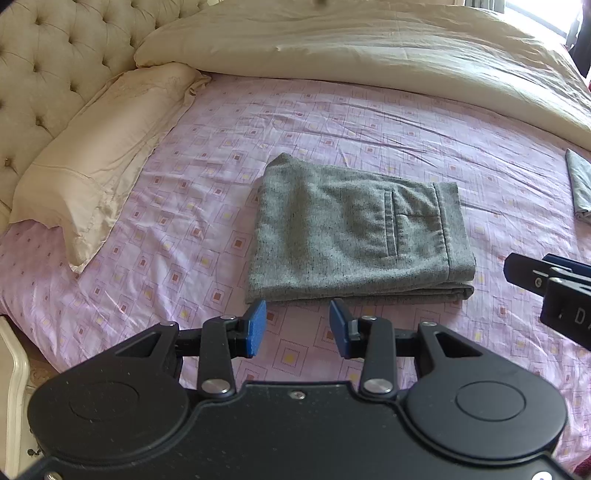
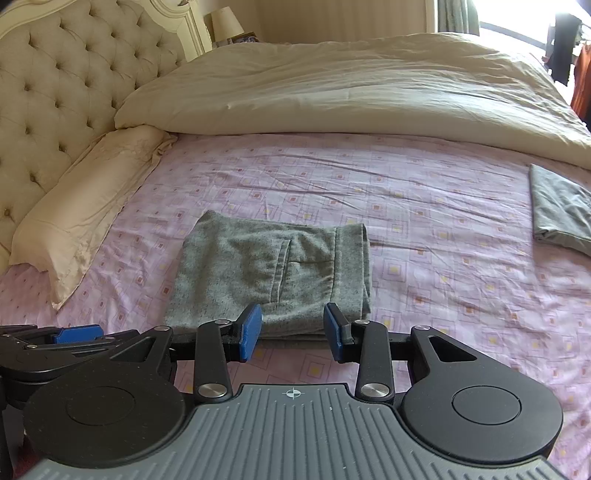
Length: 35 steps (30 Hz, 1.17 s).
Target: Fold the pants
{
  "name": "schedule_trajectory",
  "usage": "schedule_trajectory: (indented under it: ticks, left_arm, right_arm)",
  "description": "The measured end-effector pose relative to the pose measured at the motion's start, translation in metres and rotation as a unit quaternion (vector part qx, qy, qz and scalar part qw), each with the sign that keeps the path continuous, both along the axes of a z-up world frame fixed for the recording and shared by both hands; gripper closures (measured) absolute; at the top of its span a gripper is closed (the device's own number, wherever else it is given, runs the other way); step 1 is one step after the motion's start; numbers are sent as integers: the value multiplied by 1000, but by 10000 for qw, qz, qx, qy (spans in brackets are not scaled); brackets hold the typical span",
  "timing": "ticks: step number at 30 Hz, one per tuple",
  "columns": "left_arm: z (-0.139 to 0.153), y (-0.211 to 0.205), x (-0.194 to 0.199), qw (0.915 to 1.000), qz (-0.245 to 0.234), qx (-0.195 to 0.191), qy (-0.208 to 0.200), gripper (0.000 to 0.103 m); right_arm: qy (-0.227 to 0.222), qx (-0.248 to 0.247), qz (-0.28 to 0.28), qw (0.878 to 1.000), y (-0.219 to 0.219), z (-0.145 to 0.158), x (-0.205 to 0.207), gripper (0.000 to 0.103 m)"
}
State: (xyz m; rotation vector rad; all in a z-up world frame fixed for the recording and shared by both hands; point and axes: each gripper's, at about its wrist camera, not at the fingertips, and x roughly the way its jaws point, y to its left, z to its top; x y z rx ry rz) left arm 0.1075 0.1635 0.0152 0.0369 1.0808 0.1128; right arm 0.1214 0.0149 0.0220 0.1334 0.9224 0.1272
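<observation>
The grey wool pants (image 1: 354,229) lie folded into a compact rectangle on the pink patterned sheet, back pocket facing up; they also show in the right wrist view (image 2: 273,273). My left gripper (image 1: 297,326) is open and empty, hovering just in front of the pants' near edge. My right gripper (image 2: 292,332) is open and empty, also just in front of the near edge, to the right of the left one. The right gripper shows at the right edge of the left wrist view (image 1: 554,288); the left gripper shows at the left of the right wrist view (image 2: 74,336).
A second folded grey garment (image 2: 561,210) lies at the right on the sheet (image 2: 443,258). A cream pillow (image 1: 99,158) lies at the left by the tufted headboard (image 1: 44,70). A bunched cream duvet (image 1: 369,44) covers the bed's far side. A lamp (image 2: 225,22) stands behind.
</observation>
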Motion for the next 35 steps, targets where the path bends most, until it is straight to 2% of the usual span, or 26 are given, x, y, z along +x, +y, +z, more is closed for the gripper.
schedule_trajectory:
  ticks: [35]
  left_arm:
    - [4, -16, -12, 9998, -128, 128, -50, 53]
  right_arm:
    - [-27, 153, 134, 9998, -8, -1, -5, 67]
